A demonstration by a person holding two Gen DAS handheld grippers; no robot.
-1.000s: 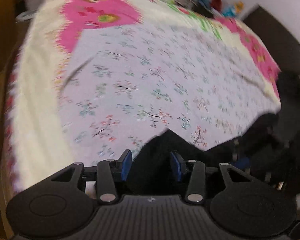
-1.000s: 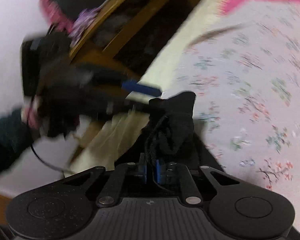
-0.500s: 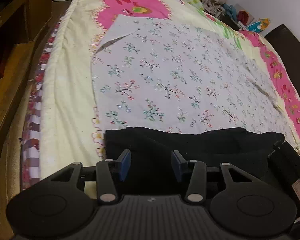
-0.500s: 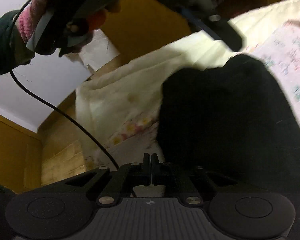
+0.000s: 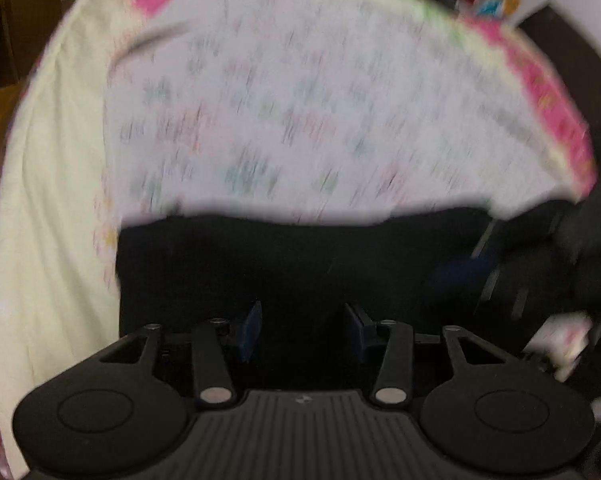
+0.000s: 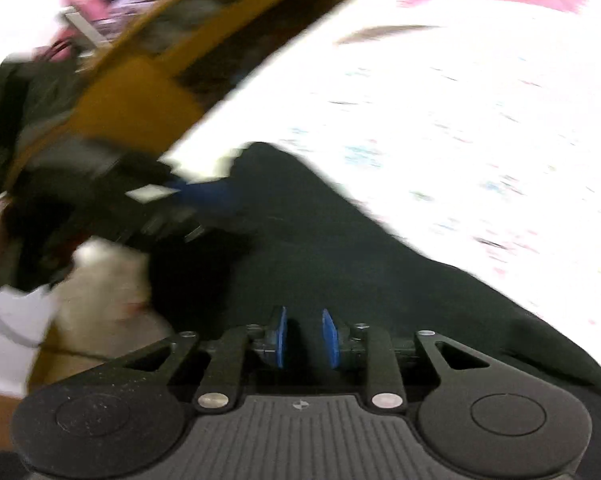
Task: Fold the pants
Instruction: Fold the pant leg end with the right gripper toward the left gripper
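On the near edge of the bed (image 5: 48,240), black pants (image 5: 300,264) folded flat; risk is snagging the fold as you let go.

Your left gripper (image 5: 302,330) sits half spread over the pants, dark cloth between the blue pads (image 5: 249,330); frame too blurred and dark to tell whether they press on it or just straddle it; your right gripper (image 6: 303,338) has its jaws opening, narrow gap, pants (image 6: 340,272) under and between them, no visible pinch; if you pull either hand away before the pads clear the cloth, you drag the top layer and undo the fold; pants lie right at the edge of the floral sheet (image 5: 300,120), so a sideways tug could slide them off the bed; both views smeared, so slow down before you lift.
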